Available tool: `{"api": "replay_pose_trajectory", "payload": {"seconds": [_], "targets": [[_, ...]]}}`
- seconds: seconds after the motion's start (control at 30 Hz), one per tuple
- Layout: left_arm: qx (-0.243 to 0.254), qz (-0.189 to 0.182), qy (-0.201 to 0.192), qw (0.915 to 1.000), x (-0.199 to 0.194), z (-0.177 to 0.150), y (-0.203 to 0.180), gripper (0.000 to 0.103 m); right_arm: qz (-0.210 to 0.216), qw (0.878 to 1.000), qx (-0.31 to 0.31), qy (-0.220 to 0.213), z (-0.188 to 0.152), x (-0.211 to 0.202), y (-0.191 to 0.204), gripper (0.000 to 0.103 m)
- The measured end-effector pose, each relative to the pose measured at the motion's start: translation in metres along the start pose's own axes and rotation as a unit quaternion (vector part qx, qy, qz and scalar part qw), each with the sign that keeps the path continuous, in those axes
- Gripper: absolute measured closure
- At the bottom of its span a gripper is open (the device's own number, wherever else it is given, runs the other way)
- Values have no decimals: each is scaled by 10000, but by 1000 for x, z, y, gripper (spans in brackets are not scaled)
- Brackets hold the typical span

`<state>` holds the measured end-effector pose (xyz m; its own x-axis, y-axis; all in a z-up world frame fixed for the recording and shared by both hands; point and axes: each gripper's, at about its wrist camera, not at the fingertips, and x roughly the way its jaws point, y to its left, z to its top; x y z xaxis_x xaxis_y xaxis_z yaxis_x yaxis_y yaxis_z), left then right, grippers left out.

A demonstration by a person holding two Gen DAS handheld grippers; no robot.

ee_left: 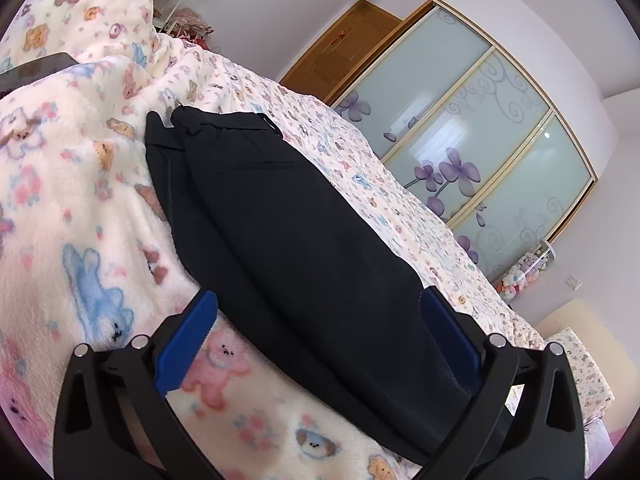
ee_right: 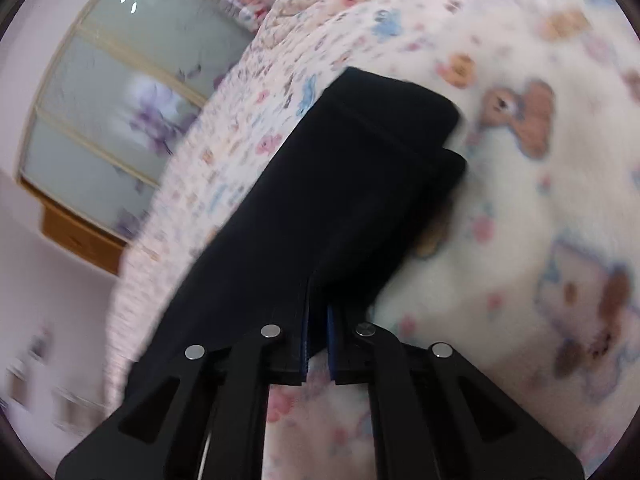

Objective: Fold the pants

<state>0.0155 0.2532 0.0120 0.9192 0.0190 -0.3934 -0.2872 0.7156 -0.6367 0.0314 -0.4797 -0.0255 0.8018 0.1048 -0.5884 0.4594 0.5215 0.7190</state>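
Right claw [ee_right: 318, 344] clamped on pants [ee_right: 320, 200], left claw [ee_left: 316, 340] spread wide

Matt black cloth pants [ee_left: 280, 216]; fluffy fleece blanket [ee_left: 80, 208]; frosted glass wardrobe doors [ee_left: 460, 120]; glossy wood door [ee_left: 340, 48]

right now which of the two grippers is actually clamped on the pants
The right gripper: its blue pads are pinched together on the black pants. The left gripper is spread wide open around them.

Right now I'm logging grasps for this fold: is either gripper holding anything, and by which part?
The right gripper is shut on the black pants, pinching a near edge. The left gripper is open, holding nothing.
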Motion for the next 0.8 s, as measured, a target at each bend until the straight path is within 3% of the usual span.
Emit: {"api": "replay_pose_trajectory", "payload": {"seconds": [0.13,0.23,0.3,0.37,0.43,0.5,0.57,0.6,0.63,0.7,0.73,0.8], "targets": [[25,43,35,10000,6,0,0,2,280,9974,641,187,8,2,-10,92],[12,31,41,10000,8,1,1,2,307,9955,895,93,10,3,-9,92],[25,44,52,10000,9,1,1,2,-177,9993,326,25,17,5,15,94],[38,58,70,10000,10,2,2,2,-289,9984,-471,-116,22,-4,56,95],[42,59,66,10000,9,1,2,2,246,9914,-1225,-394,27,-23,110,95],[43,72,76,9999,9,1,1,2,988,9723,-1973,-768,29,-48,157,95],[35,66,85,9999,9,1,2,2,1188,9554,-2477,-1081,27,-59,172,96],[31,60,80,9999,8,1,1,2,933,9515,-2666,-1222,23,-59,168,96],[27,60,82,9999,8,1,1,2,580,9570,-2601,-1149,22,-50,155,96],[15,64,102,9999,8,0,1,2,-298,9812,-1866,-397,25,-17,100,95],[14,66,111,9999,8,-1,0,2,-493,9898,-1333,-40,22,-4,64,96],[1,49,111,9999,8,-1,0,2,-384,9964,-725,196,12,3,23,96]]}}
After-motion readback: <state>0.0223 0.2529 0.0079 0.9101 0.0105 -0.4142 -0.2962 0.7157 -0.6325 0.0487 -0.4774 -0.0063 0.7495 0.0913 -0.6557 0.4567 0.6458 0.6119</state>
